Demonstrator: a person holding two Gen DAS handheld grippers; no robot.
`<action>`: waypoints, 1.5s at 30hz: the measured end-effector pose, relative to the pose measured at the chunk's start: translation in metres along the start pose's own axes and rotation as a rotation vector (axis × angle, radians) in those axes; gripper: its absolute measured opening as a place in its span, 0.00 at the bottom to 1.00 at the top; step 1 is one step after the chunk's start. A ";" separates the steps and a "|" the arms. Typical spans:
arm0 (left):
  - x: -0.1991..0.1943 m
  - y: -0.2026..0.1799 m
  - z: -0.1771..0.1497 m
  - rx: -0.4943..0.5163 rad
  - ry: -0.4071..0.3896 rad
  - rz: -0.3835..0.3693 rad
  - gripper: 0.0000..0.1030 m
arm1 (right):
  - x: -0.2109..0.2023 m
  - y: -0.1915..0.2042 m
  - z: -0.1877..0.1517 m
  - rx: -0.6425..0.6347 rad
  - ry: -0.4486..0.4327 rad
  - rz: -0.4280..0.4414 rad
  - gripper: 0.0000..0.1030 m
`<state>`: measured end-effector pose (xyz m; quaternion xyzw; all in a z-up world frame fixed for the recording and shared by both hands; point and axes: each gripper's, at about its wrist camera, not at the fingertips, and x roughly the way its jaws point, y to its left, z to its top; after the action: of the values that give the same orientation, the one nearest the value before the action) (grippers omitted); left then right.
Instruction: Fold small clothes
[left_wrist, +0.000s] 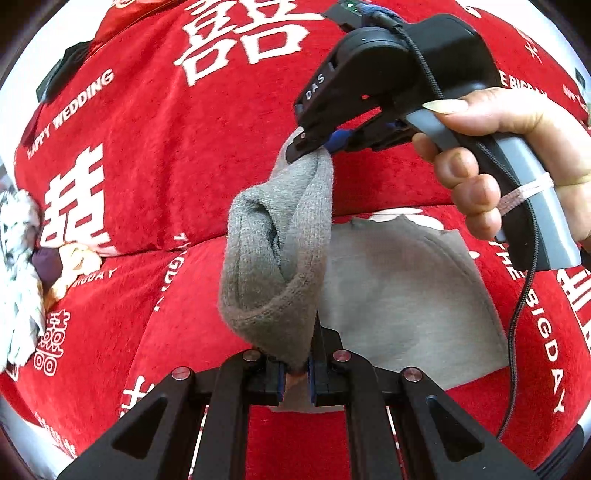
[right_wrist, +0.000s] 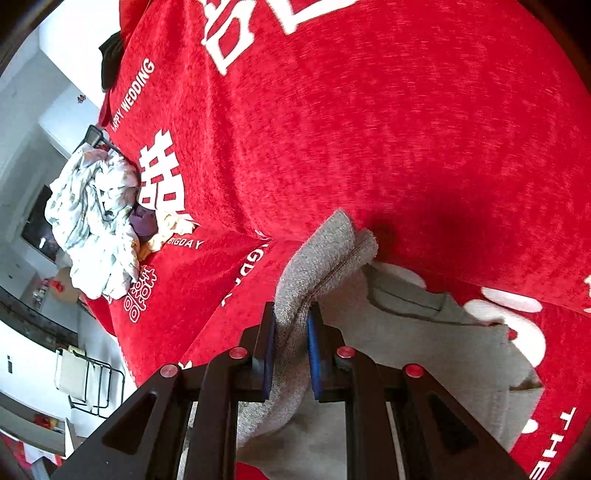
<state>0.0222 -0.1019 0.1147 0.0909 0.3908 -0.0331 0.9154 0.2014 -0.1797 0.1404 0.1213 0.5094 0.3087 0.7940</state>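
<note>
Grey knit garment (left_wrist: 280, 243) hangs stretched between both grippers: left gripper (left_wrist: 295, 373) clamps its near end, right gripper (left_wrist: 314, 147) its far end, long axis running between them, above probably a second grey piece (left_wrist: 406, 295) on the red sofa cover (left_wrist: 147, 147).

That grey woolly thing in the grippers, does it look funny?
A bit. The grey knitted garment hangs bunched and twisted between the left gripper and right gripper, not flat. A crumpled white patterned cloth lies heaped at the red cover's edge.
</note>
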 end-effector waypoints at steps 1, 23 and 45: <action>-0.001 -0.007 0.001 0.009 0.001 -0.001 0.09 | -0.004 -0.005 -0.001 0.003 -0.005 0.008 0.16; -0.008 -0.136 0.001 0.275 -0.045 0.015 0.09 | -0.078 -0.108 -0.044 0.074 -0.112 0.052 0.16; 0.047 -0.195 -0.033 0.419 0.065 0.024 0.09 | -0.047 -0.215 -0.115 0.296 -0.104 0.063 0.16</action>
<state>0.0061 -0.2866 0.0309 0.2848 0.4034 -0.0995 0.8639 0.1655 -0.3904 0.0139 0.2686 0.5035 0.2481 0.7828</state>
